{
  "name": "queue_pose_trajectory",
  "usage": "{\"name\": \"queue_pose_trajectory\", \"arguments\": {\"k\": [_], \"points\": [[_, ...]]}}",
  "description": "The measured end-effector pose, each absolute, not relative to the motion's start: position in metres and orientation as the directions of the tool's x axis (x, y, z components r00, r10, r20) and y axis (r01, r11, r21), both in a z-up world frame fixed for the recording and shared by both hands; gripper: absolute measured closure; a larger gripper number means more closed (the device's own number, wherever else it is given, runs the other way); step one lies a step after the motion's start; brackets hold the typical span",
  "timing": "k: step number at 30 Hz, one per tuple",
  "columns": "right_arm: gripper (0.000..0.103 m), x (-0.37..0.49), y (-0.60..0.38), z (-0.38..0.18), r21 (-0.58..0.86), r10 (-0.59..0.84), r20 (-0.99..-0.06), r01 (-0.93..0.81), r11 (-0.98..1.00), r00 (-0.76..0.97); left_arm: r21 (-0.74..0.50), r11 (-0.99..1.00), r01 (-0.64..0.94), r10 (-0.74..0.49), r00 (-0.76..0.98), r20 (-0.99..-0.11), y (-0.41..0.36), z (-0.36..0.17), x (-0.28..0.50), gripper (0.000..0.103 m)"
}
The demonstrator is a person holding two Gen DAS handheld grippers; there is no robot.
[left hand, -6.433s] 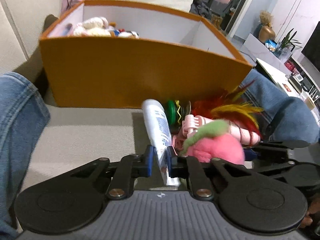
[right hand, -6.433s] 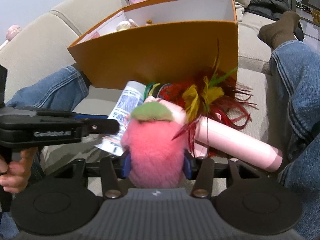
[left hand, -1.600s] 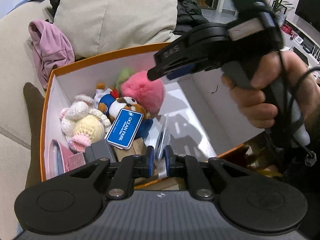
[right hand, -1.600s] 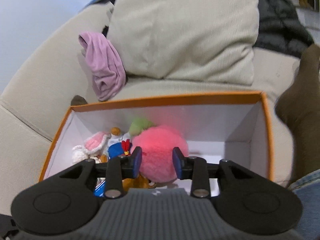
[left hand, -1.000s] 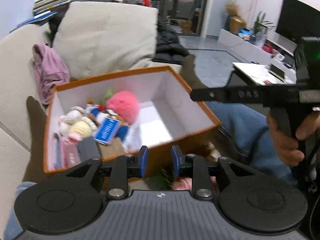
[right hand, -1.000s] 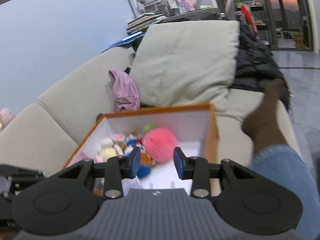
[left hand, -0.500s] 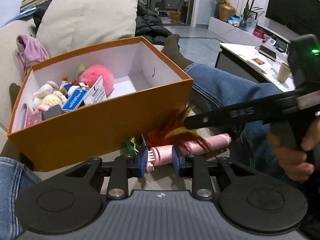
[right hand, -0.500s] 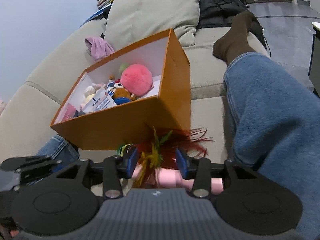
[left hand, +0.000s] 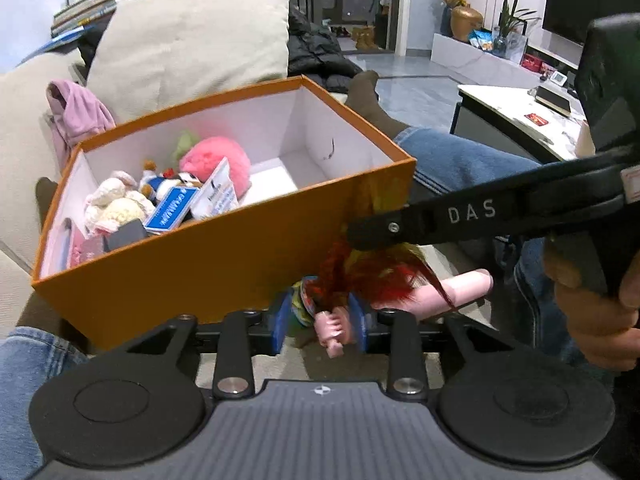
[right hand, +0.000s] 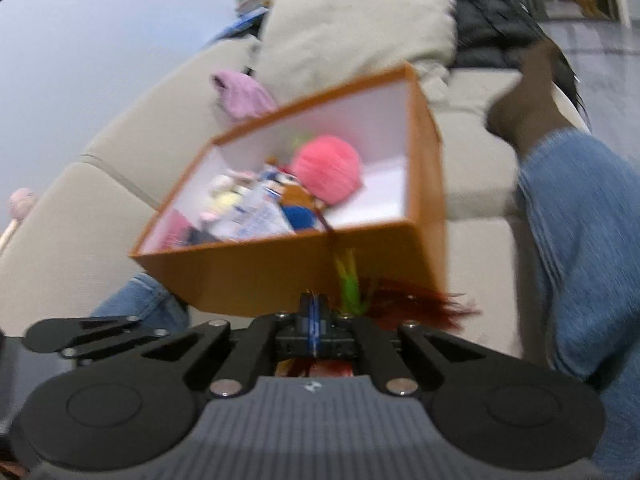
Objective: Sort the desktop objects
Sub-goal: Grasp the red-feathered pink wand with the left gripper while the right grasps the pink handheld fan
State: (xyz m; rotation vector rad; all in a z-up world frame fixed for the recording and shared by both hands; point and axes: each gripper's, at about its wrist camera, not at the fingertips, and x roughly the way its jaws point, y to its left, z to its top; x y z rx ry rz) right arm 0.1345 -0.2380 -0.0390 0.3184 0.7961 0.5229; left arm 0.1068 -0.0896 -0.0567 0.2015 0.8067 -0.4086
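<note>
An orange box sits on the sofa and holds a pink plush ball, crocheted toys, a blue card and a white tube. In front of it lie a red feather toy, a pink roller and a green item. My left gripper is open, its fingers on either side of the roller's ridged end. My right gripper is shut on the feather toy, which hangs in front of the box. The right wrist view is blurred.
A person's jeans-clad legs lie right of the box and another knee sits at the lower left. A beige cushion and a pink cloth are behind the box. A white coffee table stands far right.
My right gripper has closed on the feather toy and lifted it. My left gripper has dropped lower, toward the pink roller. Earlier, the pink plush ball and the white tube went into the box.
</note>
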Motion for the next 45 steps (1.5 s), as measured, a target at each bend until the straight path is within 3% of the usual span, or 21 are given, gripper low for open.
{"name": "queue_pose_trajectory", "arguments": {"k": [1,2,7,11,18,19,23,34,36,38,41,45], "points": [[0.103,0.133,-0.233,-0.034,0.451,0.565,-0.583,-0.346,0.823,0.583,0.026,0.904,0.427,-0.276,0.628,-0.727,-0.088,-0.054,0.105,0.05],[0.103,0.131,-0.228,-0.03,0.442,0.573,-0.577,-0.367,0.818,0.582,0.031,0.906,0.423,-0.274,0.639,-0.718,-0.085,-0.052,0.103,0.048],[0.103,0.125,-0.202,-0.016,0.444,0.646,-0.537,-0.469,0.763,0.543,0.024,0.924,0.381,-0.258,0.669,-0.697,-0.067,-0.041,0.091,0.048],[0.103,0.121,-0.173,-0.017,0.409,0.666,-0.557,-0.534,0.74,0.496,0.016,0.944,0.329,-0.225,0.679,-0.698,-0.05,-0.042,0.084,0.047],[0.082,0.112,-0.169,-0.016,0.387,0.669,-0.56,-0.56,0.733,0.489,-0.002,0.96,0.28,-0.189,0.642,-0.743,-0.03,-0.059,0.075,0.046],[0.075,0.111,-0.175,-0.015,0.381,0.661,-0.556,-0.552,0.742,0.504,-0.004,0.958,0.286,-0.194,0.639,-0.744,-0.029,-0.059,0.073,0.045],[0.074,0.109,-0.201,-0.017,0.326,0.578,-0.59,-0.489,0.809,0.564,0.004,0.95,0.312,-0.209,0.646,-0.734,-0.031,-0.057,0.065,0.036],[0.065,0.07,-0.213,-0.069,-0.002,0.286,-0.773,-0.454,0.891,0.566,-0.051,0.961,0.272,-0.212,0.605,-0.767,-0.046,-0.084,0.093,0.035],[0.065,0.066,-0.204,-0.079,-0.084,0.228,-0.791,-0.469,0.879,0.568,-0.066,0.963,0.263,-0.219,0.612,-0.76,-0.047,-0.083,0.095,0.039],[0.066,0.062,-0.192,-0.088,-0.187,0.16,-0.79,-0.482,0.856,0.591,-0.073,0.964,0.254,-0.22,0.618,-0.755,-0.045,-0.083,0.097,0.06],[0.067,0.052,-0.174,-0.099,-0.34,0.091,-0.764,-0.518,0.785,0.639,-0.093,0.967,0.235,-0.222,0.615,-0.757,-0.041,-0.085,0.1,0.075],[0.067,0.041,-0.159,-0.117,-0.477,0.015,-0.743,-0.545,0.689,0.669,-0.106,0.968,0.229,-0.228,0.613,-0.757,-0.036,-0.089,0.102,0.088]]}}
